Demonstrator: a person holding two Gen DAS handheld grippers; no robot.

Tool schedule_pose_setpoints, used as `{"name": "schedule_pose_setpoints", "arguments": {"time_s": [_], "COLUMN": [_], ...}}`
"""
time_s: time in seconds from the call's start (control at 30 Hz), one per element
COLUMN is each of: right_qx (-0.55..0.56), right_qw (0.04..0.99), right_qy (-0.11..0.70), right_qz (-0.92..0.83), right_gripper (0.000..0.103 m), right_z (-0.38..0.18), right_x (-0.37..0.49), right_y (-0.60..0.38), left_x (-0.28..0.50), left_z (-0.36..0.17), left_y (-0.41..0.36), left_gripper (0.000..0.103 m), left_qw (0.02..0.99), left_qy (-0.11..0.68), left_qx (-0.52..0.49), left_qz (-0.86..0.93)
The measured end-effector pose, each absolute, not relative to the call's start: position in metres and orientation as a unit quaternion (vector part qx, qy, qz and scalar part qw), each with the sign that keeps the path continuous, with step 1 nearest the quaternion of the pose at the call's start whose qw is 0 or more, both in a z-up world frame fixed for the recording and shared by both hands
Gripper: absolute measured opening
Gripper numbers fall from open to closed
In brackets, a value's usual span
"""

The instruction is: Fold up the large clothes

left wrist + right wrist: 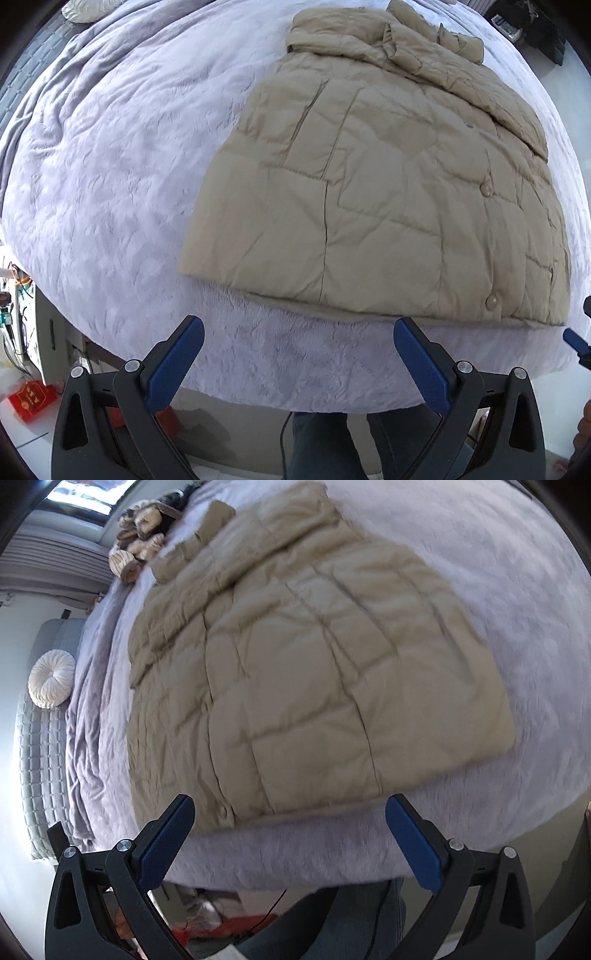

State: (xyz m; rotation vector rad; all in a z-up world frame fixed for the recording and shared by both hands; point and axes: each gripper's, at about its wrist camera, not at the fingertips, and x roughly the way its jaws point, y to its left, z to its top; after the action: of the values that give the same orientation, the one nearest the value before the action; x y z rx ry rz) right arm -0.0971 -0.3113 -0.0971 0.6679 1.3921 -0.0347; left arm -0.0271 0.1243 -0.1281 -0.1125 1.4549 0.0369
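Note:
A beige quilted puffer jacket (373, 192) lies flat on a bed with a light lavender fleece cover (122, 177), hem toward me, collar and folded sleeves at the far end. It also shows in the right wrist view (303, 672). My left gripper (299, 332) is open and empty, hovering over the bed's near edge just short of the hem. My right gripper (290, 812) is open and empty, also just short of the hem; its blue tip (576, 341) shows at the right edge of the left wrist view.
The bed's near edge (295, 376) drops to the floor, where my legs (321, 443) stand. A red packet (31, 400) lies on the floor at left. A round white cushion (51, 677) and a plush toy (142, 535) sit beyond the jacket.

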Motion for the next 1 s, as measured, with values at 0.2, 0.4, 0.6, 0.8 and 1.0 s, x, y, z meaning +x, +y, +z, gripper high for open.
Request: {"name": "schedule_pose_setpoints", "arguments": {"time_s": [0.2,0.4,0.6,0.8,1.0], "right_qx": [0.366,0.409,0.45,0.481,0.519], "right_qw": [0.685,0.67,0.656,0.641,0.635], "right_qy": [0.629,0.616,0.601,0.593,0.567], "right_qz": [-0.035,-0.059,-0.069,-0.075,-0.072], "right_gripper": [0.103,0.103,0.103,0.103,0.103], "right_z": [-0.111,-0.119,-0.128,-0.137,-0.145], "right_x": [-0.115,-0.127,-0.142,-0.149,-0.153], "right_y": [-0.327,-0.346,-0.359,-0.362,-0.367], "left_x": [-0.032,-0.034,-0.036,-0.029,-0.007], "left_z": [-0.134,-0.143,-0.162,-0.187,-0.204], "left_y": [0.125,0.135,0.166,0.175,0.17], "left_gripper": [0.103,0.103,0.103,0.103,0.103], "left_qw": [0.742,0.734,0.707,0.686,0.678], "left_qy": [0.667,0.672,0.679,0.685,0.664], "left_qx": [-0.06,-0.102,-0.199,-0.244,-0.314], "left_qz": [0.011,0.004,0.013,0.004,-0.029]}}
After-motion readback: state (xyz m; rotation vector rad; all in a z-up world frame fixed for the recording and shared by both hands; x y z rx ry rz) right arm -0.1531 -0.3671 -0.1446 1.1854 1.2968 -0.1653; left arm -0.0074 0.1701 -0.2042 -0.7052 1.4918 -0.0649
